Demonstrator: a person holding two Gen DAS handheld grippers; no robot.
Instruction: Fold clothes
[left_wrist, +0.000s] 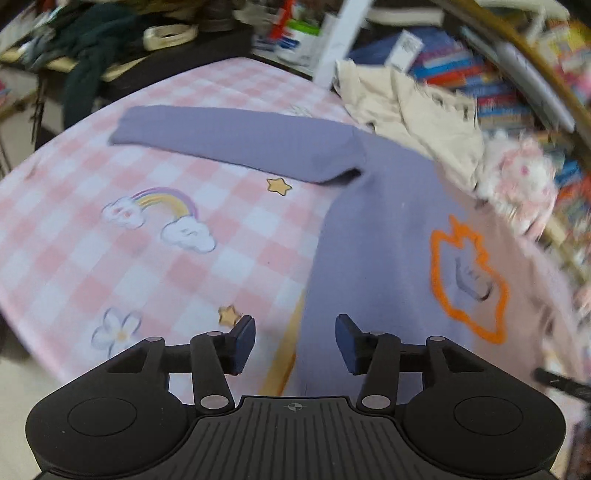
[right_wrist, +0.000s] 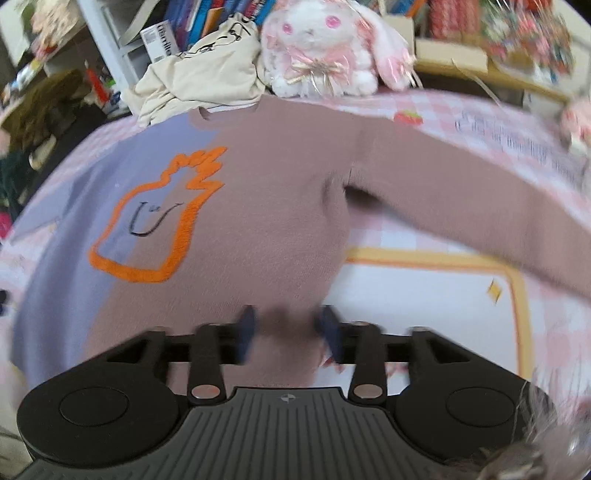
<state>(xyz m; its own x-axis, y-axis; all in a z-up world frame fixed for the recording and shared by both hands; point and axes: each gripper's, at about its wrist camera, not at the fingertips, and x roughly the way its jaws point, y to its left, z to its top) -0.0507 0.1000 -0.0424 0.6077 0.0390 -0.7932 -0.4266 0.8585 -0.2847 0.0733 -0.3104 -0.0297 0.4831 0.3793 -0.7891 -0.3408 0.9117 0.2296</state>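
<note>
A two-tone sweater (left_wrist: 369, 240), lavender on one half and dusty pink on the other, lies face up on a pink checked sheet (left_wrist: 110, 258). An orange outlined figure (right_wrist: 155, 221) marks its chest. The lavender sleeve (left_wrist: 240, 140) stretches out to the left, and the pink sleeve (right_wrist: 461, 192) stretches out to the right. My left gripper (left_wrist: 295, 341) is open and hovers at the sweater's lower lavender edge. My right gripper (right_wrist: 288, 328) is open over the pink half's lower hem, blurred by motion, with fabric showing between its fingers.
A crumpled cream garment (right_wrist: 199, 81) and a white-and-pink plush rabbit (right_wrist: 321, 48) sit at the sheet's far edge above the sweater's collar. Books (left_wrist: 480, 85) are stacked behind them. A dark green garment (left_wrist: 96, 48) hangs off a table at the back left.
</note>
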